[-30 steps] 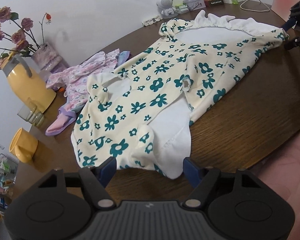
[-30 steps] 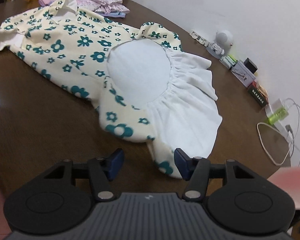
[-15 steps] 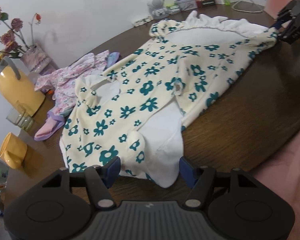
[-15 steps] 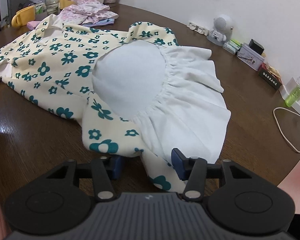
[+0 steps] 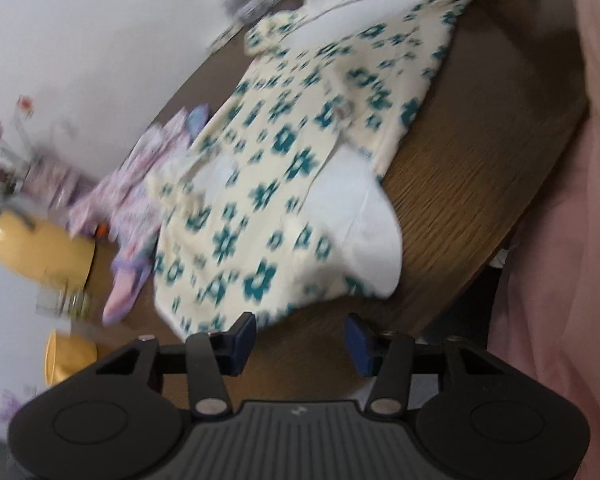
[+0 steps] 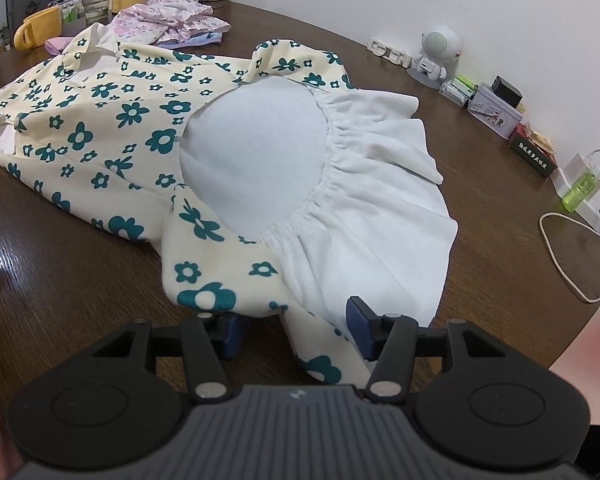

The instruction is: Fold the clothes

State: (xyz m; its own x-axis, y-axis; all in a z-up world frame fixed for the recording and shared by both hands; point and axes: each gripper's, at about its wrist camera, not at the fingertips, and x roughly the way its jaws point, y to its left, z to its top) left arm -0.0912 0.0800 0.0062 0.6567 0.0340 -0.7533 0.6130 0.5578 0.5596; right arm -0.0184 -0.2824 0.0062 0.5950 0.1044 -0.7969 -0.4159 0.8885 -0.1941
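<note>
With both tools spread wide, left tool (image 5: 300,338) and right tool (image 6: 290,330), we'd bite deep into the floral garment (image 6: 140,120) hem before lifting.

The whole left wrist view is smeared by motion blur: the small items at the far edge of the brown wooden desk (image 5: 480,184) are unreadable streaks. In the right wrist view the cream garment with teal flowers (image 6: 112,120) drapes over the left blue finger (image 6: 230,334), hiding its tip. The white cable (image 6: 572,264) runs off the right edge.
</note>
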